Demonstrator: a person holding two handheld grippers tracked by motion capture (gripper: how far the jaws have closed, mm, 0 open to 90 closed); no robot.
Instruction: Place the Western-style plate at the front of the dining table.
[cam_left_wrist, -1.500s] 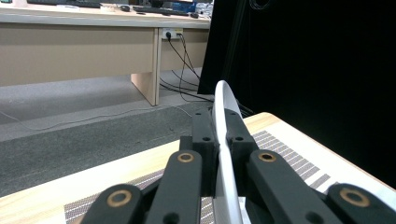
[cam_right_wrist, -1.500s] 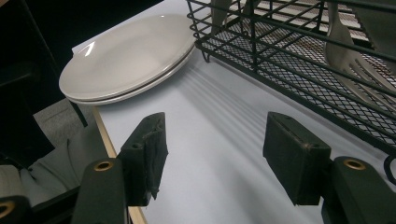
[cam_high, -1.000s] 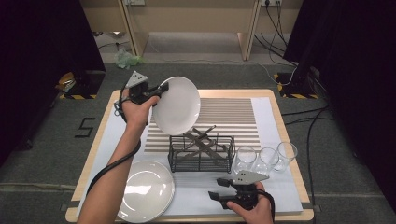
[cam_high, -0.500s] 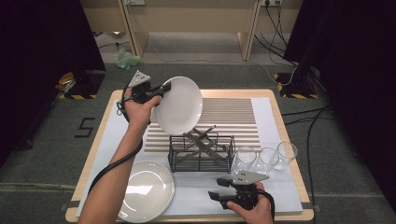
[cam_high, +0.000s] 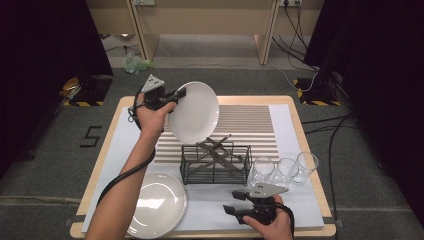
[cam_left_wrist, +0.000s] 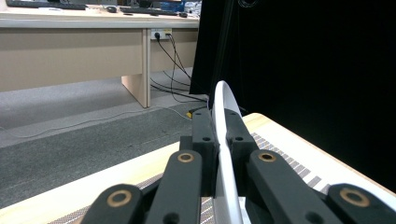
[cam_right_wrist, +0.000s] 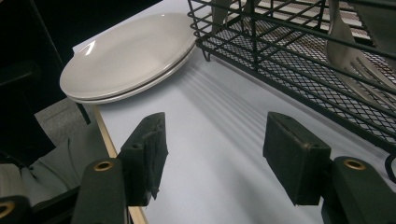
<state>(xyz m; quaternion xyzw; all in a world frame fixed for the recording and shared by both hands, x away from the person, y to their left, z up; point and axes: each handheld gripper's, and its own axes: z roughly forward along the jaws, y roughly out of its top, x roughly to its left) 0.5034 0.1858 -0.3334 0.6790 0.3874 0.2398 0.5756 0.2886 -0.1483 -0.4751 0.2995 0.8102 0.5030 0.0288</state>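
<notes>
The left gripper (cam_high: 172, 97) had its two black fingers (cam_left_wrist: 205, 135) clamped on the rim of a round white ceramic plate (cam_high: 194, 112), one finger on each face, as the left gripper view showed with the plate's thin edge (cam_left_wrist: 223, 140) rising straight up between them. The plate stood on edge, lifted clear of the surface, and reached out from the fingertips towards the black wire dish rack (cam_high: 216, 163), which stood just below and beyond its lower rim. A striped grey and white mat (cam_high: 250, 125) lay under the held plate and behind the rack.

The right gripper (cam_high: 235, 202) rested low near the front edge of the surface, gripped by the person's right hand (cam_high: 270, 227). Its fingers (cam_right_wrist: 144, 154) stood well apart with nothing between them, only the pale blue sheet (cam_right_wrist: 210, 154) covering the surface. Ahead of those fingers and off to one side sat a stack of round off-white plates (cam_right_wrist: 126, 53); ahead on the other side was the wire rack (cam_right_wrist: 289, 51), with some pale cutlery (cam_right_wrist: 350, 60) seen through its mesh. In the high view, three clear drinking glasses (cam_high: 284, 169) stood in a row just beyond the right gripper, beside the rack.
</notes>
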